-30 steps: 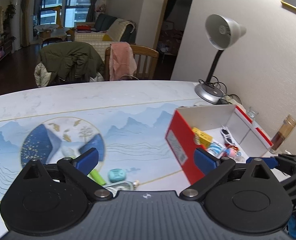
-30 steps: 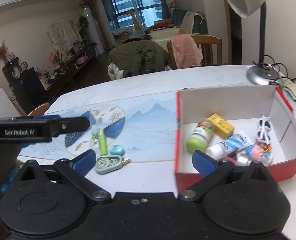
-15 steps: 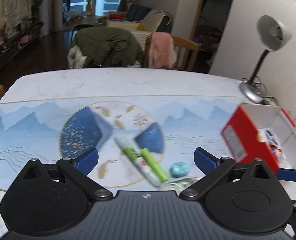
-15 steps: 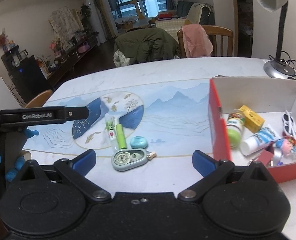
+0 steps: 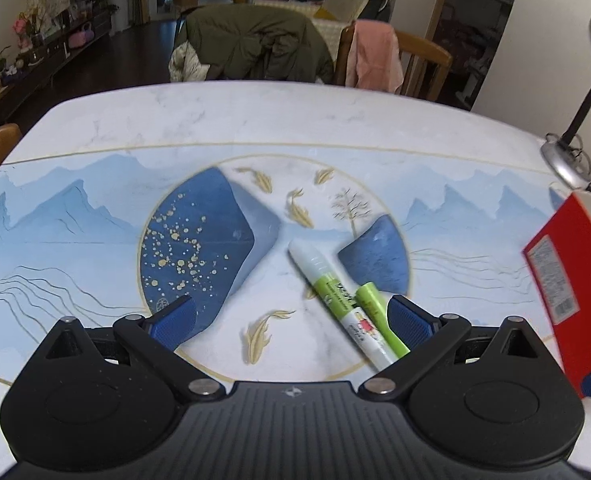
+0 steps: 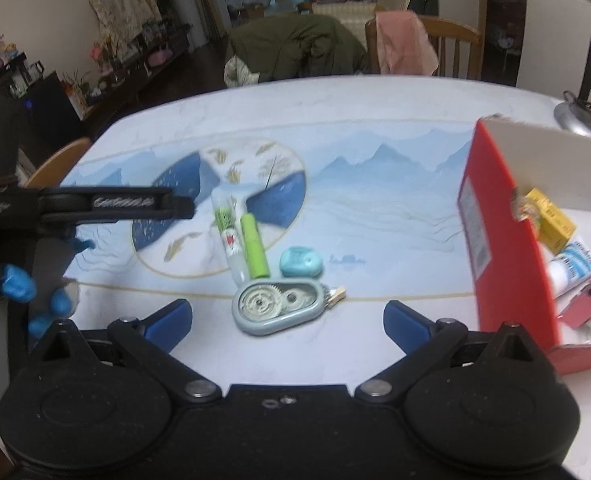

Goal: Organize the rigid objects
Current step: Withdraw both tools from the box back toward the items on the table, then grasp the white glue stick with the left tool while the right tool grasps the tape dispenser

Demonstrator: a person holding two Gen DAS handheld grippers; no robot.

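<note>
A white-and-green marker (image 5: 337,302) and a shorter green tube (image 5: 379,320) lie side by side on the table. My left gripper (image 5: 291,320) is open and empty just above them, its right finger beside the green tube. In the right wrist view the marker (image 6: 227,236), green tube (image 6: 254,246), a teal eraser (image 6: 300,261) and a grey correction-tape dispenser (image 6: 281,306) lie on the table. My right gripper (image 6: 287,318) is open and empty, with the dispenser between its fingers. The red box (image 6: 507,248) with several items stands to the right.
The left gripper's body (image 6: 83,208) crosses the left of the right wrist view. A desk lamp (image 6: 583,108) stands behind the box by the wall. Chairs with a green jacket (image 5: 255,48) and a pink cloth (image 5: 375,56) stand at the table's far edge.
Both grippers have swung left, away from the red box, toward the loose items. The left gripper has come down close over the marker and green tube. Both stay open.
</note>
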